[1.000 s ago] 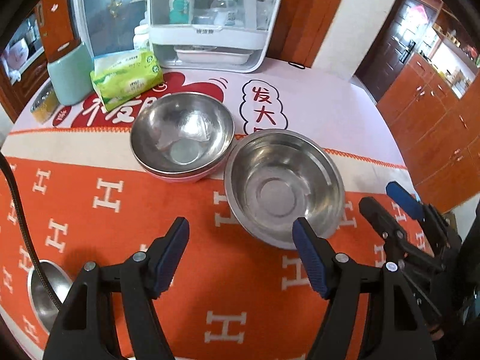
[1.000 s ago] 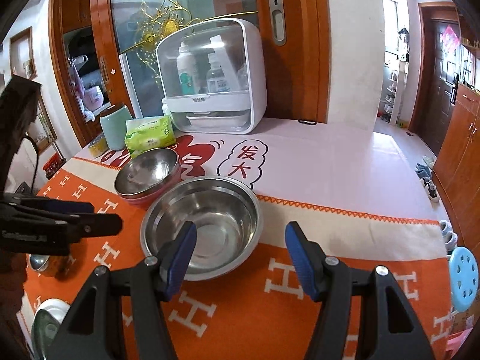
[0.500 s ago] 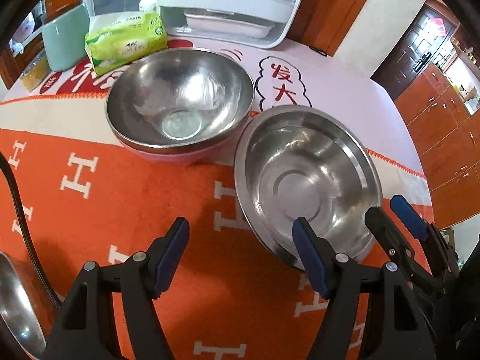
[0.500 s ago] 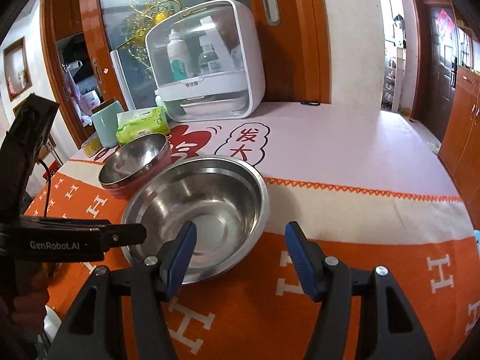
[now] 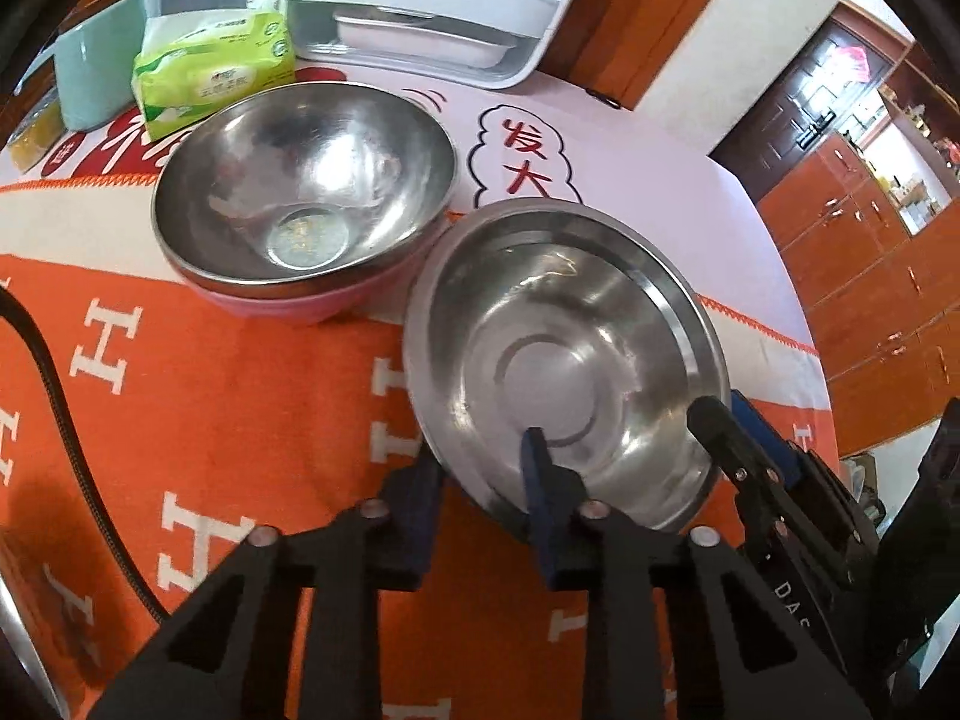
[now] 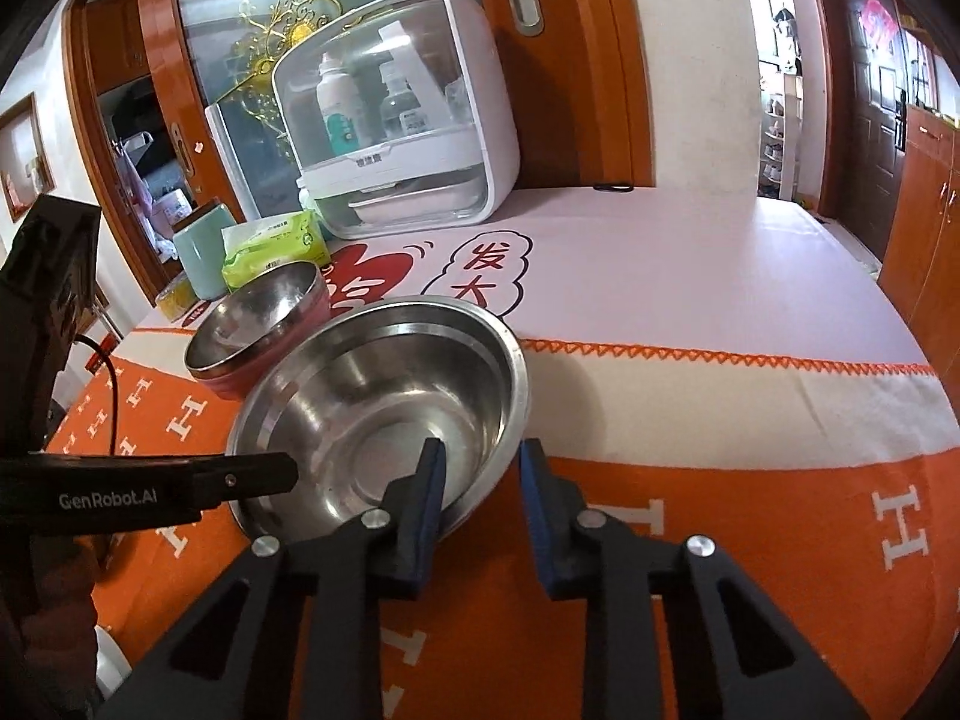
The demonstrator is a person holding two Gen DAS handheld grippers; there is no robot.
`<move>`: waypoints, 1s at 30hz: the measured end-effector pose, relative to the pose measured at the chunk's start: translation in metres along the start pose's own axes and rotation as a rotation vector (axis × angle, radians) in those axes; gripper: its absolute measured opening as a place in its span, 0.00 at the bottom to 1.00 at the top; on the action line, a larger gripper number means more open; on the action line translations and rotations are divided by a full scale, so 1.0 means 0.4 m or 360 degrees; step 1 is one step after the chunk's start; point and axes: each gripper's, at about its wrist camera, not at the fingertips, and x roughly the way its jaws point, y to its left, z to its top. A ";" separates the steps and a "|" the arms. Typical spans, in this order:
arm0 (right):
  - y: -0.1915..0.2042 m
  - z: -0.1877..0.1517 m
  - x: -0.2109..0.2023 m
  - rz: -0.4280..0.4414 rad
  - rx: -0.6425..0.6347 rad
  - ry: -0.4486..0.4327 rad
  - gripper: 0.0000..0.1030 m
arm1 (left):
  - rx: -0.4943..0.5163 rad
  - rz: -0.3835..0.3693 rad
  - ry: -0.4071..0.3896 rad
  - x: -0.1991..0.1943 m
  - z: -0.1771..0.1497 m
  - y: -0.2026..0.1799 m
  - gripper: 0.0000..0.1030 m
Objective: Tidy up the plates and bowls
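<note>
On the left of the left wrist view stand a pale green cup (image 5: 90,81) and a green pack of tissues (image 5: 213,69) printed with small Chinese writing too fine to read. Just beside them a steel bowl (image 5: 303,180) sits nested in a pink bowl (image 5: 288,307) on the tablecloth (image 5: 198,396), orange with white "H" letters in front and pink behind, where red characters "发大" (image 5: 522,156) fill a cloud outline. Behind stands a white cabinet (image 5: 420,12) with a clear lid and a grey label I cannot read; in the right wrist view it holds bottles. To the right, touching the pink bowl, rests the wide steel bowl (image 5: 564,360). The left gripper (image 5: 480,480) is clamped on its near rim, one pad inside and one outside. At the far right the right gripper (image 6: 480,480) straddles the opposite rim, one pad inside, one outside, its jaws closing; whether the pads press yet I cannot tell. In that view the left gripper's arm reads "GenRobot.AI"
</note>
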 end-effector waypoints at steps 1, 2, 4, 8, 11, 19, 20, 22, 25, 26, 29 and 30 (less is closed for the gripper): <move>-0.003 0.000 0.000 0.0003 0.0009 0.0003 0.22 | 0.0004 0.0006 -0.0006 0.001 -0.002 -0.002 0.22; -0.006 0.000 -0.002 0.0011 0.0025 0.0005 0.22 | 0.0003 0.0007 -0.0007 0.001 -0.003 -0.003 0.22; -0.009 0.002 -0.004 0.0023 0.0043 0.0008 0.20 | -0.0012 0.0007 0.0010 0.007 0.000 -0.006 0.22; -0.009 0.002 -0.014 0.0036 0.0058 0.0012 0.19 | 0.0000 0.0002 0.0025 -0.001 0.001 -0.005 0.22; -0.005 0.004 -0.025 0.0035 0.0052 0.0006 0.19 | 0.0019 0.0004 0.0020 -0.018 -0.003 -0.007 0.22; 0.007 0.006 -0.094 0.0022 0.0047 -0.0046 0.18 | 0.0066 -0.0016 -0.0008 -0.085 -0.019 -0.034 0.22; 0.009 0.006 -0.106 0.0020 0.0049 -0.0056 0.18 | 0.0074 -0.0019 -0.0014 -0.096 -0.023 -0.038 0.22; 0.014 0.006 -0.127 0.0017 0.0048 -0.0071 0.18 | 0.0085 -0.0028 -0.0026 -0.113 -0.029 -0.046 0.22; 0.023 0.005 -0.164 0.0013 0.0043 -0.0097 0.18 | 0.0104 -0.0038 -0.0050 -0.150 -0.040 -0.057 0.22; 0.026 0.004 -0.179 0.0011 0.0040 -0.0107 0.18 | 0.0110 -0.0042 -0.0058 -0.161 -0.047 -0.060 0.22; 0.035 0.002 -0.217 0.0008 0.0034 -0.0134 0.18 | 0.0119 -0.0056 -0.0080 -0.197 -0.066 -0.065 0.22; 0.038 0.000 -0.229 0.0007 0.0033 -0.0142 0.18 | 0.0124 -0.0061 -0.0090 -0.212 -0.074 -0.068 0.22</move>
